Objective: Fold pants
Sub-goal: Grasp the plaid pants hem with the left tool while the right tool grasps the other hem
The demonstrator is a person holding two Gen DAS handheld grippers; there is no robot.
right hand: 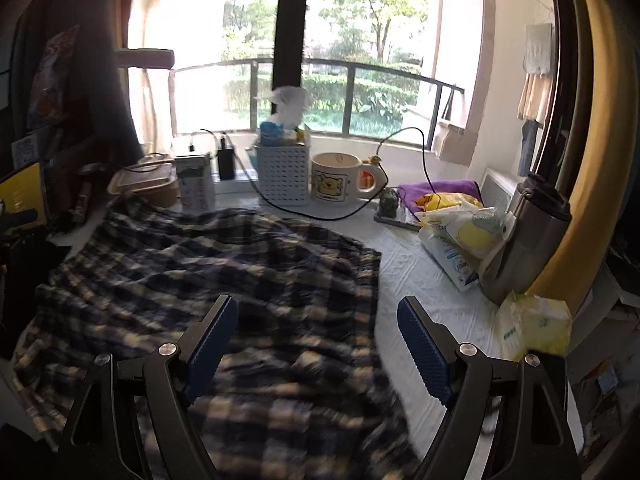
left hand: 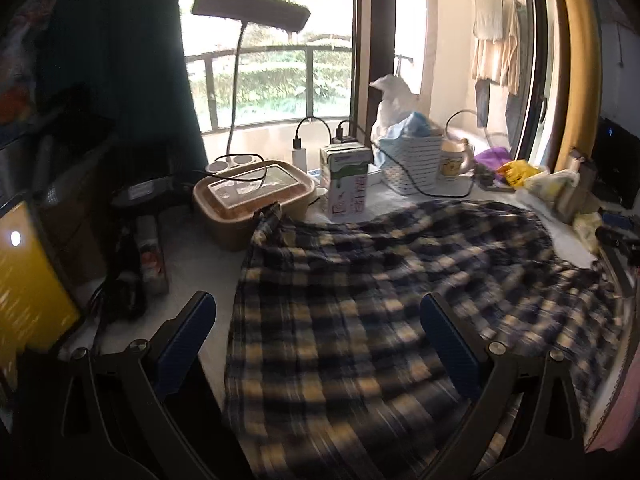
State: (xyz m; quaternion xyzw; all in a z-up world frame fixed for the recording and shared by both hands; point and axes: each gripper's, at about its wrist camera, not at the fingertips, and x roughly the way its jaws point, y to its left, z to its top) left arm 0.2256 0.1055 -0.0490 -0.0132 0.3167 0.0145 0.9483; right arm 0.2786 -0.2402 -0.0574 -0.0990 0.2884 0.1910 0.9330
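Observation:
Dark blue and cream plaid pants (left hand: pixel 380 300) lie rumpled across a white-covered table (right hand: pixel 420 280), blurred in both views. In the left wrist view my left gripper (left hand: pixel 316 312) hangs open above the left part of the cloth, its blue pads wide apart with nothing pinched. In the right wrist view the pants (right hand: pixel 224 280) fill the left and middle. My right gripper (right hand: pixel 316 320) is open over their right edge, one pad above the cloth, the other above bare table, gripping nothing.
Along the window sill side stand a lidded food box (left hand: pixel 252 196), a carton (left hand: pixel 348 180), a white basket (right hand: pixel 284 172), a mug (right hand: pixel 340 180) and cables. A steel flask (right hand: pixel 524 236) and wipe packs (right hand: pixel 460 236) crowd the right; a yellow screen (left hand: pixel 28 280) sits left.

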